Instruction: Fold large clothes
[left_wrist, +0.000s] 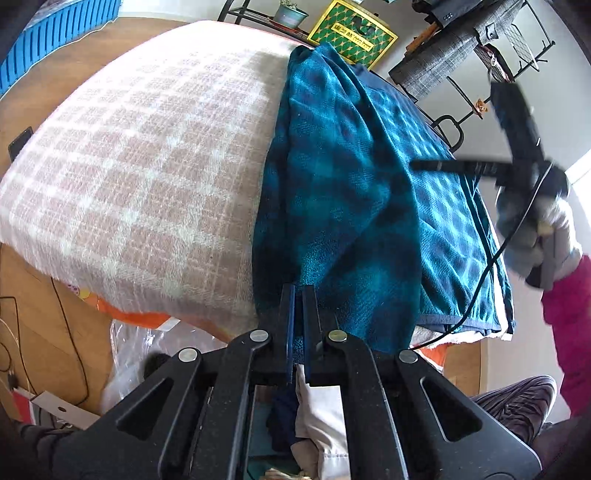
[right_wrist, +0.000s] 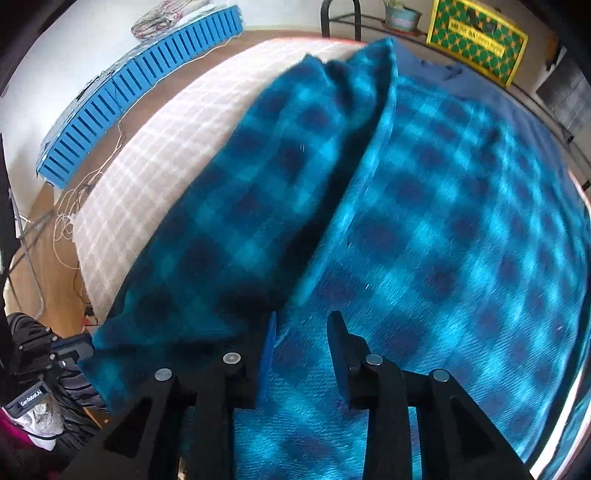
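Note:
A large teal-and-navy checked blanket (left_wrist: 369, 192) lies over the right part of a bed, with one flap folded back over itself. My left gripper (left_wrist: 298, 291) is shut on the blanket's near edge at the bed's front side. My right gripper (right_wrist: 304, 325) is open just above the blanket (right_wrist: 424, 240), beside the fold ridge; its jaws hold nothing. The right gripper also shows blurred in the left wrist view (left_wrist: 424, 165), over the blanket's right side. The left gripper shows at the lower left of the right wrist view (right_wrist: 70, 349), at the blanket's edge.
A pink-and-white checked bedcover (left_wrist: 140, 177) lies under the blanket. A blue slatted crate (right_wrist: 140, 85) and loose cables (right_wrist: 74, 206) are on the wood floor. A yellow-green box (left_wrist: 352, 35), a potted plant (left_wrist: 290, 14) and a clothes rack (left_wrist: 480, 55) stand behind the bed.

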